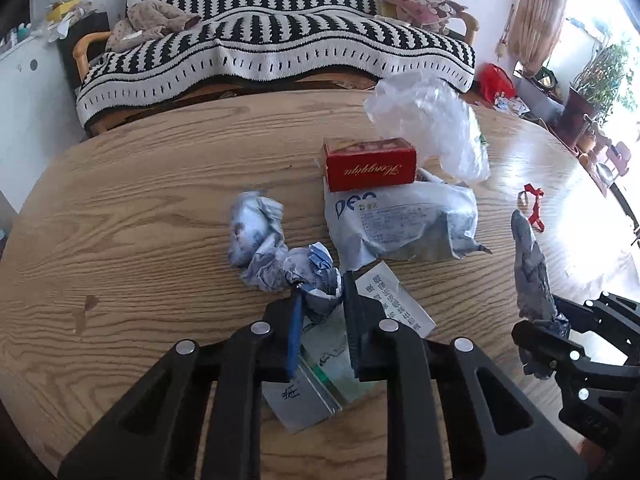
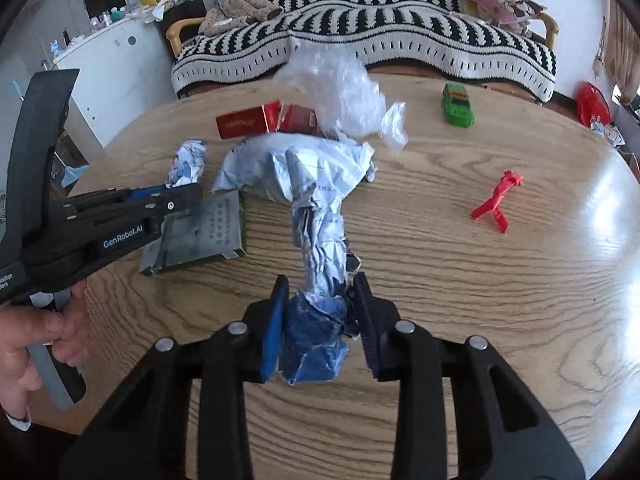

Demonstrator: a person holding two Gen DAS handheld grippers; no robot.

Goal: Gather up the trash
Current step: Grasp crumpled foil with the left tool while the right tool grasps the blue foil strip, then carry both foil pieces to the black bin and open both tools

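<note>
Two hand-held grippers work over a heap of trash on a round wooden bench. The left hand-held gripper has its jaws pressed on the near end of a crumpled blue-and-white paper wad, which stretches away from the fingertips and to the left across the wood. Under those jaws lies a flattened green-and-grey carton, and a printed white leaflet pokes out just to the right.

The right hand-held gripper is clamped on the dark blue end of a twisted paper wrapper; this strip runs away from the jaws to a crumpled white printed bag in the middle of the pile. In the right wrist view the person's hand grips the handle of the left tool at the left edge.

Beyond the white bag sit a red carton and a crumpled clear plastic bag, touching each other. A red folded paper scrap lies well apart to the right, and a green toy car stands near the far edge.

Behind the bench stands a sofa with a black-and-white striped throw, a soft toy on its left end. A white cabinet stands left of it, and potted plants sit in bright window light.
</note>
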